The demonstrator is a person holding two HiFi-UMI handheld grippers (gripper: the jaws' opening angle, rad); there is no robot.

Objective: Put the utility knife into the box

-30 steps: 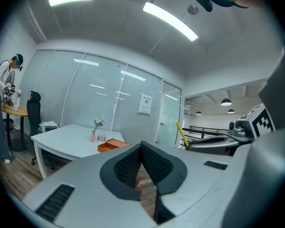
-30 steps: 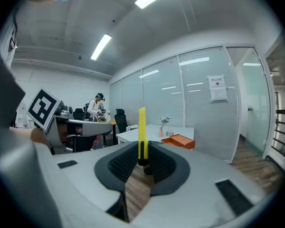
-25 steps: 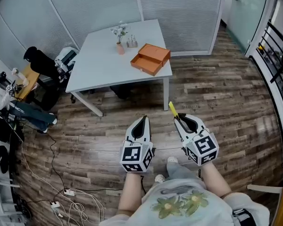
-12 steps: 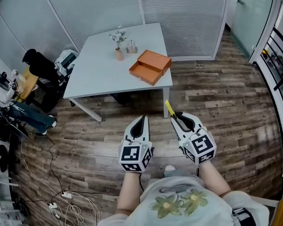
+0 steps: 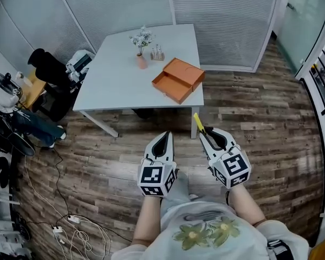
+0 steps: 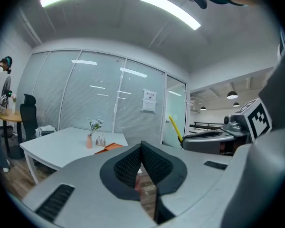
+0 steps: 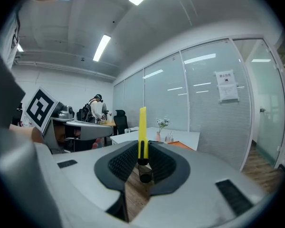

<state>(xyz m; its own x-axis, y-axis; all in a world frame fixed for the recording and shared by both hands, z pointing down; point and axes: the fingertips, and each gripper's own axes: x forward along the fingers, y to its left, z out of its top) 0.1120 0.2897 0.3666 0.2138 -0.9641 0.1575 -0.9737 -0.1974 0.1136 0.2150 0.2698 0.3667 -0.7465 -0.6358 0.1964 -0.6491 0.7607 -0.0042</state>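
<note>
My right gripper is shut on a yellow utility knife, which sticks up and forward out of the jaws; in the right gripper view the knife stands upright between the black pads. The left gripper is held beside it with its jaws together and nothing between them. An open orange box lies on the near right part of a white table, well ahead of both grippers. The box also shows small in the left gripper view, and its edge in the right one.
A small vase with flowers and a rack of small bottles stand on the table behind the box. At the left are a black chair and a person. Cables lie on the wooden floor. Glass partitions close the back.
The table and box have shifted slightly in the head view as the person moves closer. Both grippers keep their places in front of the body, the knife still held.
</note>
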